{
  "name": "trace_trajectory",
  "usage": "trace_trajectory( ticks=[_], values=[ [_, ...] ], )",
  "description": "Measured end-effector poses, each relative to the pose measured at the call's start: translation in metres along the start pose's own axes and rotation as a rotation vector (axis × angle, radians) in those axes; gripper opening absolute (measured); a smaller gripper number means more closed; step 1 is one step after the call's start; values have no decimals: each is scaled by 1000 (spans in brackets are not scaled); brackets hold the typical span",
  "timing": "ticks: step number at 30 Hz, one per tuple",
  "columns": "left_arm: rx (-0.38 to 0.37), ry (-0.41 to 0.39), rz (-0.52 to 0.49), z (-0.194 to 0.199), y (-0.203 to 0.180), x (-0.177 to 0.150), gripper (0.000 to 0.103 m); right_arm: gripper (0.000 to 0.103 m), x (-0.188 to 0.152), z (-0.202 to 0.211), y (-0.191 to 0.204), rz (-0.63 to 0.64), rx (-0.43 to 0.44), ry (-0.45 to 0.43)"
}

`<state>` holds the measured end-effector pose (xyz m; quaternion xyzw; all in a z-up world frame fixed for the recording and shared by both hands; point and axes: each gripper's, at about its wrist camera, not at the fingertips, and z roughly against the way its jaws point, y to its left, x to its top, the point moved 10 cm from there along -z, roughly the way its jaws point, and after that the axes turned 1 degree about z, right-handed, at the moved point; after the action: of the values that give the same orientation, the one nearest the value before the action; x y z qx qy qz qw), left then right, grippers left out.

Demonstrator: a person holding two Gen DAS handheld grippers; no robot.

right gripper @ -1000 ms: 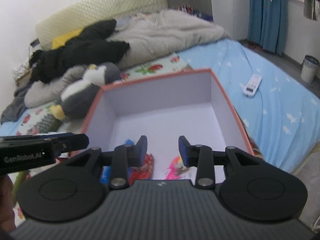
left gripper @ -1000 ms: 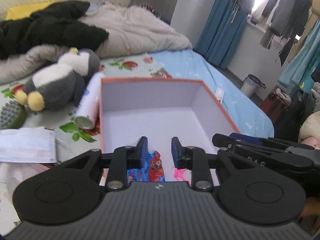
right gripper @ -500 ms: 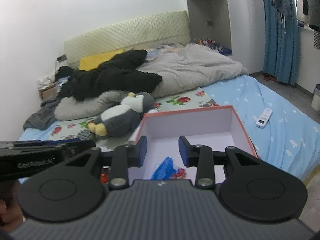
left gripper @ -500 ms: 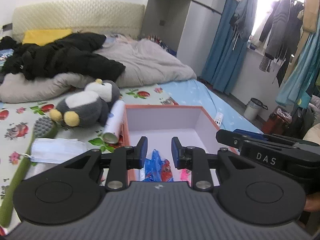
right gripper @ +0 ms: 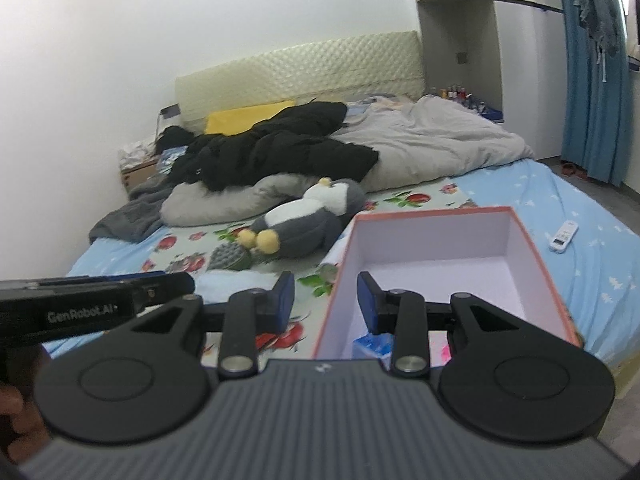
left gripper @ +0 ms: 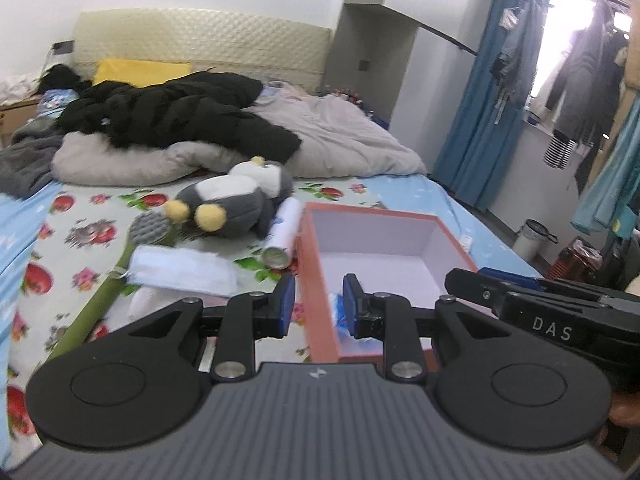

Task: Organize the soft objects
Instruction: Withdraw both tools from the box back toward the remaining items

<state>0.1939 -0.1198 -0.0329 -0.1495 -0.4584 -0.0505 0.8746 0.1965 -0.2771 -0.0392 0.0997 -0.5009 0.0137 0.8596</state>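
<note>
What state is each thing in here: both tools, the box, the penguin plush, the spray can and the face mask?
Left tool: open, holding nothing.
Right tool: open, holding nothing.
Box: lid off, a blue packet in its near end.
Penguin plush: lying on the bed, outside the box.
Spray can: on its side beside the box.
Face mask: flat on the bed.
</note>
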Motion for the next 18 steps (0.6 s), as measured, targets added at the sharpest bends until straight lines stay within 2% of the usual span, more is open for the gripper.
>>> trace_trajectory(
  ticks=[6,11,18],
  values=[
    [60,-3,42,21,31,-22,30,38,-22,1,26,23,49,31],
    [94,-9,47,33,41,-40,30,38,-42,1,43,38,89,60],
    [127,22,83,38,54,-71,30,38,-75,3,60,48,142,127]
  ],
)
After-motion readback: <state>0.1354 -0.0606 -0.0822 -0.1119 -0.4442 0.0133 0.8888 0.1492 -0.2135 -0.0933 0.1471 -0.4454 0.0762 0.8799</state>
